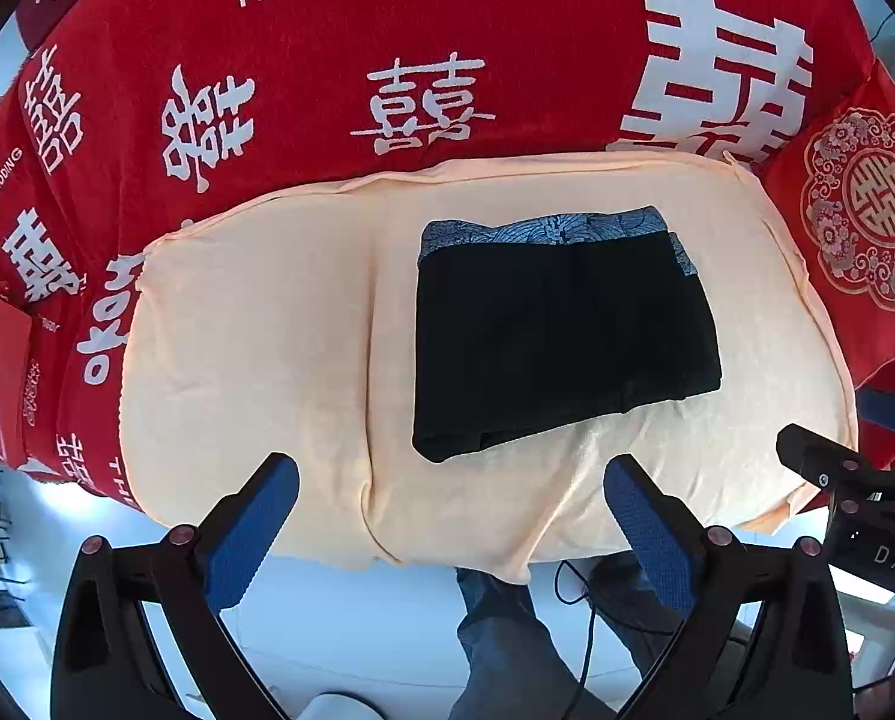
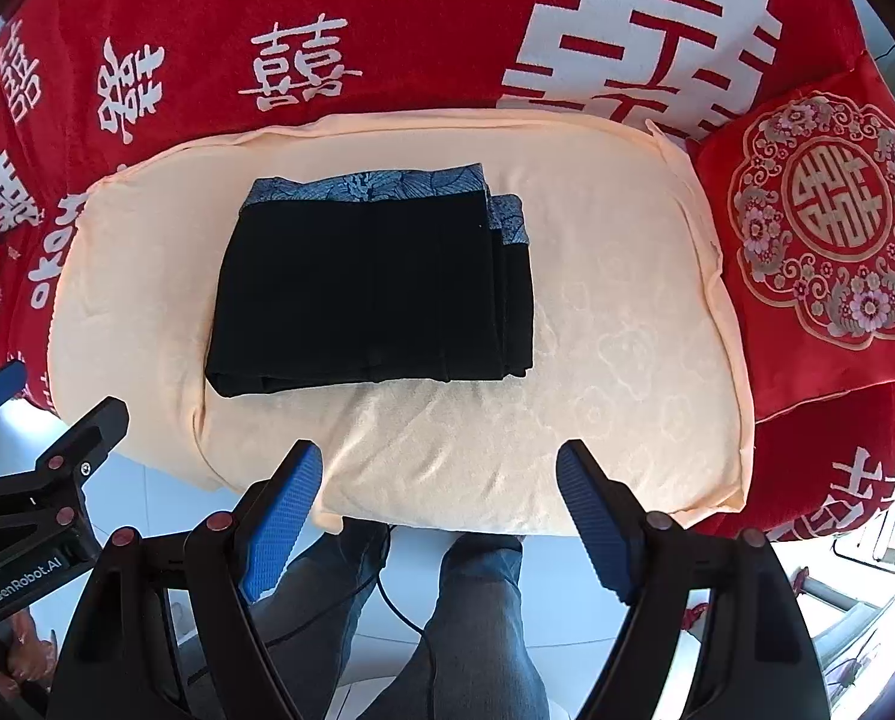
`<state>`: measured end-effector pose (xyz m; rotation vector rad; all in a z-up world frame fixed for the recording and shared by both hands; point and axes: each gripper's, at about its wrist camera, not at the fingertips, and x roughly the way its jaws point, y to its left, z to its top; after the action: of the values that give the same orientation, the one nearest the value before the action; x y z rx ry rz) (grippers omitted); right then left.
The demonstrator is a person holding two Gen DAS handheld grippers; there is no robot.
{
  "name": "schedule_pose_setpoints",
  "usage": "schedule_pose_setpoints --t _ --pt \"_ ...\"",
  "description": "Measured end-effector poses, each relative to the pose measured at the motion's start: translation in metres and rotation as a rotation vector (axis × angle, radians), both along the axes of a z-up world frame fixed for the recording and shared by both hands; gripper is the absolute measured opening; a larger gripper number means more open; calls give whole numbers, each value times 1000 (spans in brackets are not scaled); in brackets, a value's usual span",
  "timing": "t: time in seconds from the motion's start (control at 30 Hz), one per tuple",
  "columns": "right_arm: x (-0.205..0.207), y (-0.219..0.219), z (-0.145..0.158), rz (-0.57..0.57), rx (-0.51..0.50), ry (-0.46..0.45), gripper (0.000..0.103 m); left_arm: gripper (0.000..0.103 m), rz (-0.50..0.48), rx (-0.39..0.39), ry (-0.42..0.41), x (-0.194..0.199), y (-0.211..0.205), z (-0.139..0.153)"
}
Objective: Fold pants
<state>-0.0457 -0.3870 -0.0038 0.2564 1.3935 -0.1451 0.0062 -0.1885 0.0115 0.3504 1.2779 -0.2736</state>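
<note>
Two pairs of blue-padded black tongs, left (image 1: 450,495) and right (image 2: 438,480), hang spread and empty above the near edge of the cream quilted cushion (image 2: 597,360). Black folded pants with a blue patterned waistband (image 2: 369,294) lie at 12 o'clock of the right tongs. Folding appears finished; a good close is probably squaring edges gently without dragging layers.

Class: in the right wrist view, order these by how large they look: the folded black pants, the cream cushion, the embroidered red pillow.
1. cream cushion, clearly largest.
2. folded black pants.
3. embroidered red pillow.
The pants and the pillow look close in size, and fisheye edge distortion makes their order unsure.
</note>
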Motion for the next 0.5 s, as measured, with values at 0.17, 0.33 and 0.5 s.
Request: schedule_pose_setpoints --t 0.17,0.33,0.5 --pt "-1 -1 0 -7 -5 0 83 102 0 3 0 0 -1 0" --pt "-1 -2 2 -10 -10 -6 83 102 -8 5 -2 0 -1 1" --pt "-3 -4 2 -19 -9 -5 83 102 -20 5 -2 -1 -1 0"
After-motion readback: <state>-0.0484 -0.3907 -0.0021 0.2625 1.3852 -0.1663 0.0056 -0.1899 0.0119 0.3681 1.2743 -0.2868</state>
